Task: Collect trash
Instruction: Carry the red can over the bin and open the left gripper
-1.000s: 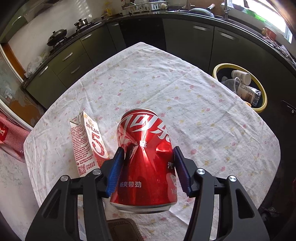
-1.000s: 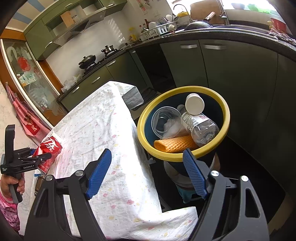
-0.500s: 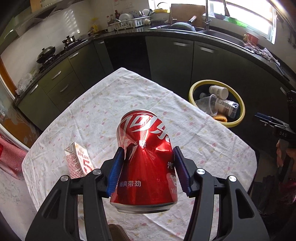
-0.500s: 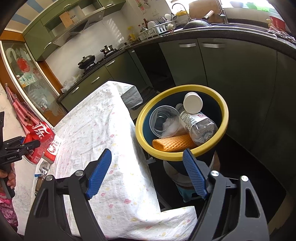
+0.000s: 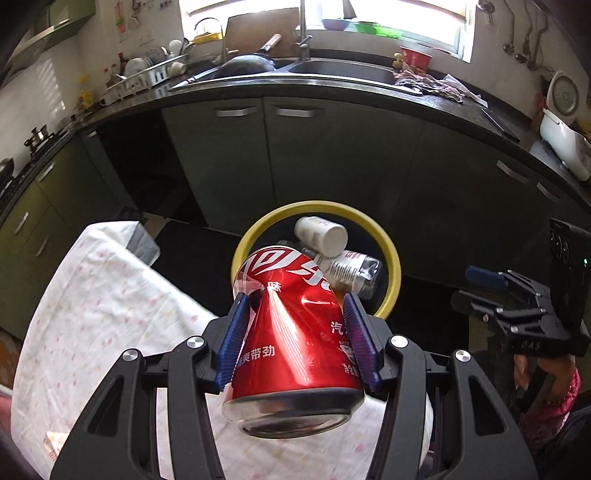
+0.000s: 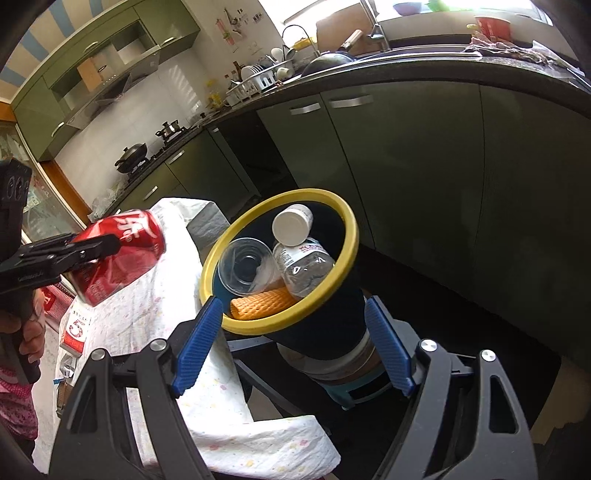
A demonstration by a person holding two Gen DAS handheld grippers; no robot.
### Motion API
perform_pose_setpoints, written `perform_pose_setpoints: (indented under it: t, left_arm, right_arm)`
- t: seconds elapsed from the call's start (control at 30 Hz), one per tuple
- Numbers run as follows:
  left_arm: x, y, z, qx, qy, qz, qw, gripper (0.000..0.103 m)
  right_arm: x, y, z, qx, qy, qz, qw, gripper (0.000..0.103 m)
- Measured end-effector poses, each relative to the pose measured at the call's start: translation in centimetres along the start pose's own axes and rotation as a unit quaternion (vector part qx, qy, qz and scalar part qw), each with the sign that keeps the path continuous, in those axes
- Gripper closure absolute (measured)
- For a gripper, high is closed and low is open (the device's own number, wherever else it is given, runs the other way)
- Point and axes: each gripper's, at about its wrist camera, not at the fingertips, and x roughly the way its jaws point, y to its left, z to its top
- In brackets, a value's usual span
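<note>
Daylight pours through a window [image 5: 369, 22] above a steel sink [image 5: 332, 72] set in a dark curved countertop [image 5: 461, 110] over green cabinets [image 6: 406, 166], with white tiled walls [image 6: 155, 107] and a stove [image 6: 162, 136] at left

The can [image 5: 295, 332] is red with white writing. The bin [image 6: 343, 229] is dark with a yellow rim. The cloth on the desk [image 5: 92, 295] is white with small pink and yellow spots. The carton [image 6: 75, 328] is red and white.
</note>
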Motion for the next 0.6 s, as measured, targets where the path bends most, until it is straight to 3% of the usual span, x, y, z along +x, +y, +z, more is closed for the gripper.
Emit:
perform_pose_setpoints:
  t: [0.23,0.27,0.33,0.47,0.6]
  left_arm:
    - [8.8,-3.1,3.5,0.007,-0.006,0.004,0.9999,0.050]
    - [9.8,-3.2,3.6,0.008,-0.006,0.011,0.9999,0.047]
    - [11.5,-3.6,3.8,0.009,0.004,0.013,0.9999,0.032]
    - [11.0,-2.8,4.0,-0.017,-0.004,0.027,0.9995,0.029]
    - [7.3,-1.5,3.7,-0.028,-0.040,0.044,0.9978,0.024]
  right_arm:
    - [0.9,-1.7,-0.2,0.020,0.009,-0.002,1.000,0.028]
    - [1.1,-1.9,-0.3,0.021,0.011,-0.002,1.000,0.028]
    - [1.2,-1.9,-0.3,0.024,0.012,0.001,1.000,0.028]
    - [1.2,-2.3,-0.3,0.028,0.011,0.002,1.000,0.028]
    - [1.5,-2.5,-0.2,0.030,0.014,0.001,0.999,0.028]
